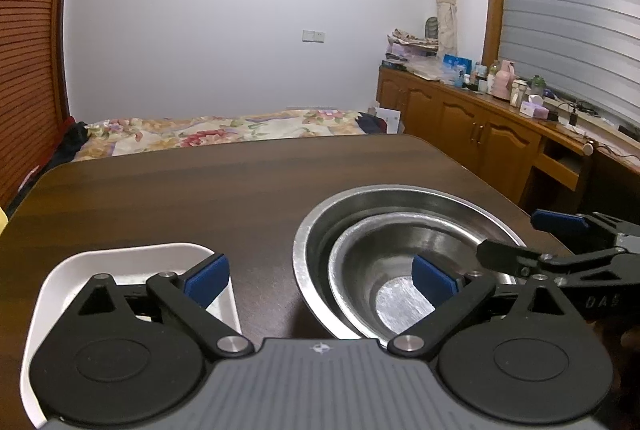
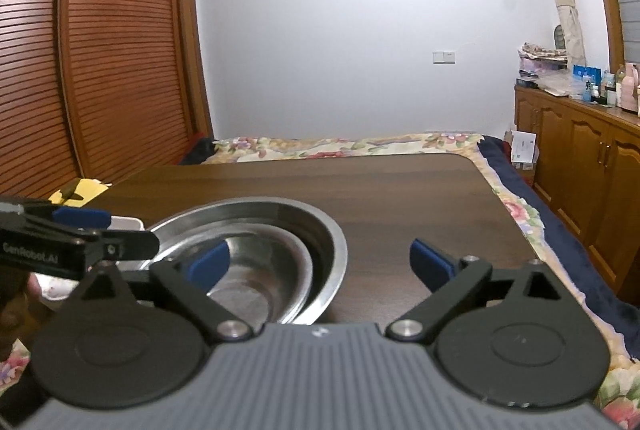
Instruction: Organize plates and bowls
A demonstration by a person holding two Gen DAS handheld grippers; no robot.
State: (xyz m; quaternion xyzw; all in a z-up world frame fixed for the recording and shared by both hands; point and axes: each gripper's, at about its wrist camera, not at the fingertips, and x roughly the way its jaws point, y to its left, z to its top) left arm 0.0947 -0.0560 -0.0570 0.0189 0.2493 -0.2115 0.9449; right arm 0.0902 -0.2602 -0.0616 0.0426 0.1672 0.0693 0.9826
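Starting at the left: a white plate [image 1: 132, 262] with rounded corners is sat on the dark wooden table [image 1: 200, 198], near the front edge. Looks like glazed ceramic or melamine, can't be told which from here. Either way it should be treated as stiff, slick and chippable. The raised rim is the obvious spot to be pinched, since the flat middle gives nothing to grab.

The left gripper [image 1: 320, 280] is held wide open with nothing between its blue pads. One pad hangs over the plate's right rim, the other over the bowls, no contact that can be made out.

Just right of the plate, a small steel bowl [image 1: 400, 270] is nested inside a big steel bowl [image 1: 400, 198], pushed toward the near left side of it rather than centred. Thin stainless, so light, rigid, not fragile, but slippery and prone to sliding or clanging if nudged. A pinch over the rolled rim, one pad inside and one outside, would probably be the safest hold. The inner one could be lifted alone by its own rim.

The right gripper [image 2: 320, 264] is also spread fully, empty, with its left pad above the bowls [image 2: 256, 230] and its right pad over bare table.

Stacking looks mostly done already, as a guess.
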